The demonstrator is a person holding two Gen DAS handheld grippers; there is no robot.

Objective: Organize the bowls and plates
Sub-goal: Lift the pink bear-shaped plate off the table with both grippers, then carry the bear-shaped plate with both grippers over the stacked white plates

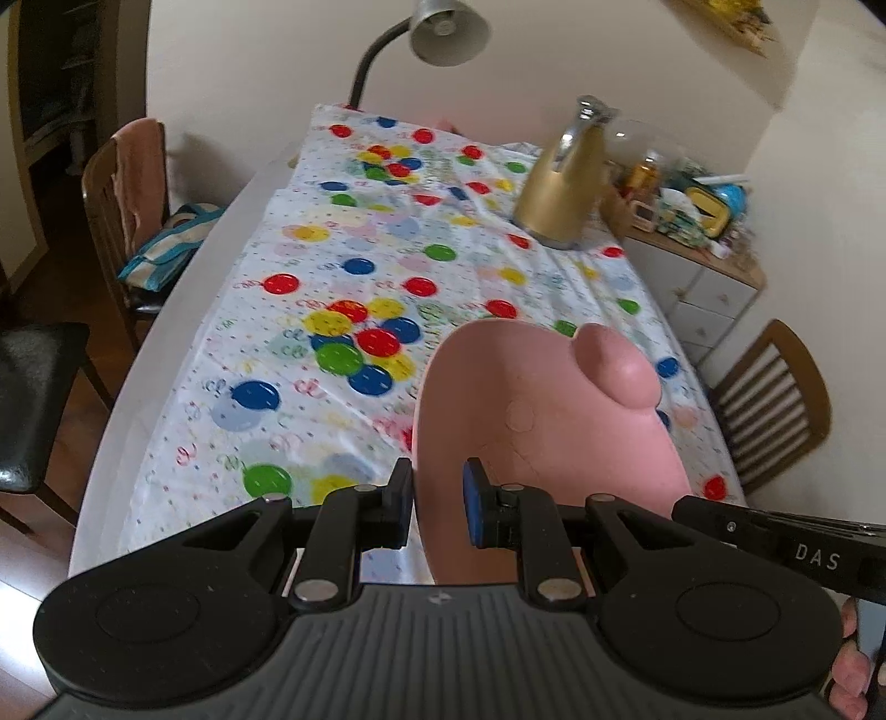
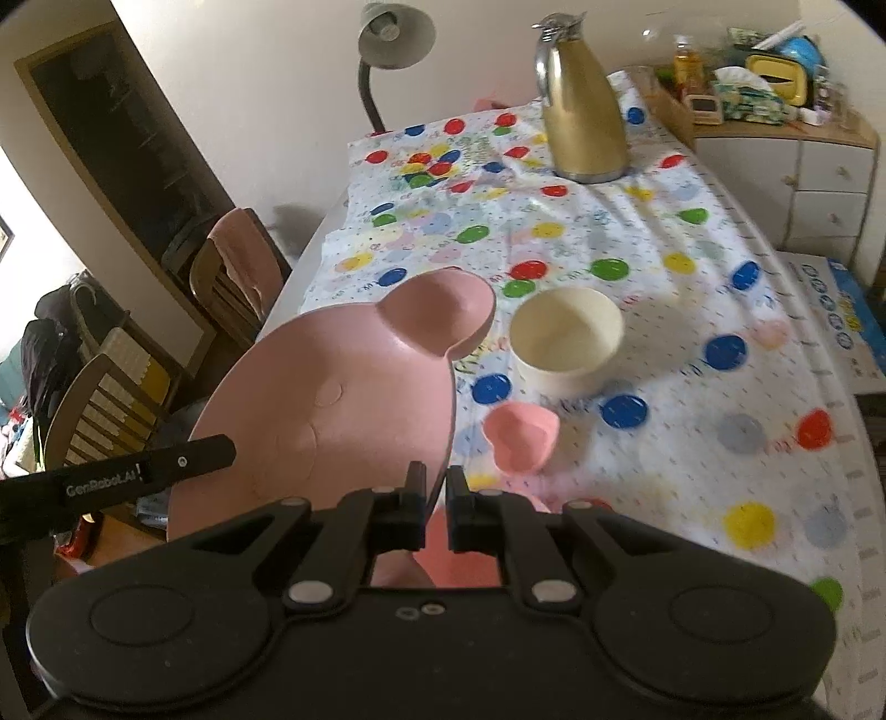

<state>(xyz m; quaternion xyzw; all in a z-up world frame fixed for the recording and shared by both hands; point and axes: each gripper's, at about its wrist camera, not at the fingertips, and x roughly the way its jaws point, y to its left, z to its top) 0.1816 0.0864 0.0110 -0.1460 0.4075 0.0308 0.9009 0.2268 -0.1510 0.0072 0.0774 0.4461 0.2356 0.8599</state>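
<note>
A matte pink plate [image 2: 332,399] shaped like an animal's head, with a rounded ear [image 2: 443,310] at its far rim, hangs tilted above the table, gripped on two sides. The left gripper [image 1: 437,509] pinches the plate's left rim between a black pad and a blue-faced pad [image 1: 473,509]; the right gripper [image 2: 434,509] pinches the right rim with its black jaws almost pressed together. Faint raised lines and a small round disc mark the plate's smooth surface.

Below, a thin crinkled tablecloth [image 2: 692,343] printed with glossy red, blue, yellow and green balloons covers the table. On it, right of the plate, stands a round cream bowl [image 2: 565,338] with straight walls, and just in front of it a small pink heart-shaped bowl [image 2: 520,437], apart from the cream one. Farther back stands a brushed gold metal jug [image 2: 584,111] with a chrome lid. A grey gooseneck lamp [image 2: 393,33] rises behind the table.
</note>
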